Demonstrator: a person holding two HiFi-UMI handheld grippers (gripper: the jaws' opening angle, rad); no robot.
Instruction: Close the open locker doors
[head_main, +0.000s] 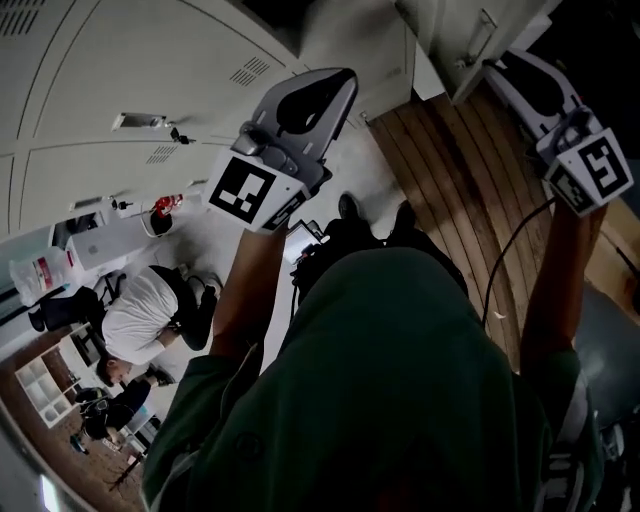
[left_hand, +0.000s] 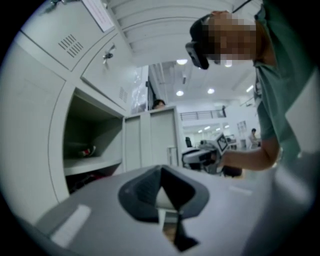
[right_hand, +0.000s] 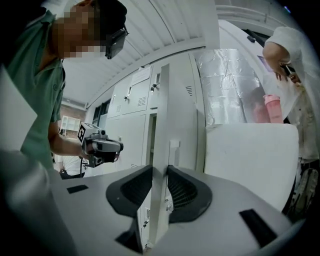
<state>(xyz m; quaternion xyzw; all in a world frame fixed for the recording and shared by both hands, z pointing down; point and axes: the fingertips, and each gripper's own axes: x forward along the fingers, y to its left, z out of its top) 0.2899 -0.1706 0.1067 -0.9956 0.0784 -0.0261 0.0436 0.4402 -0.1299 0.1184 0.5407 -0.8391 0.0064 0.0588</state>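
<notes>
Two handheld grippers are held out before a row of pale grey lockers (head_main: 120, 80), seen from above past the wearer's green shirt (head_main: 400, 380).

The right gripper (right_hand: 159, 172) has an open locker door (right_hand: 162, 125) edge-on between its jaws. Its ribbed pads (right_hand: 187, 192) lie against both faces of the door, clamped on the free edge. The door stands swung out from the locker row, and small latch hardware shows low on its inner face. In the head view this gripper is at the top right, above a strip of wooden floor (head_main: 450, 170).

The left gripper (left_hand: 161, 172) is at the left, well apart from the door. Its jaws meet at the tips with nothing between them. To its left in its own view, one locker compartment (left_hand: 92, 145) is open, with a small red object (left_hand: 89, 150) on the shelf inside.

Other people (head_main: 140, 315) are in the background, at the lower left of the head view.
</notes>
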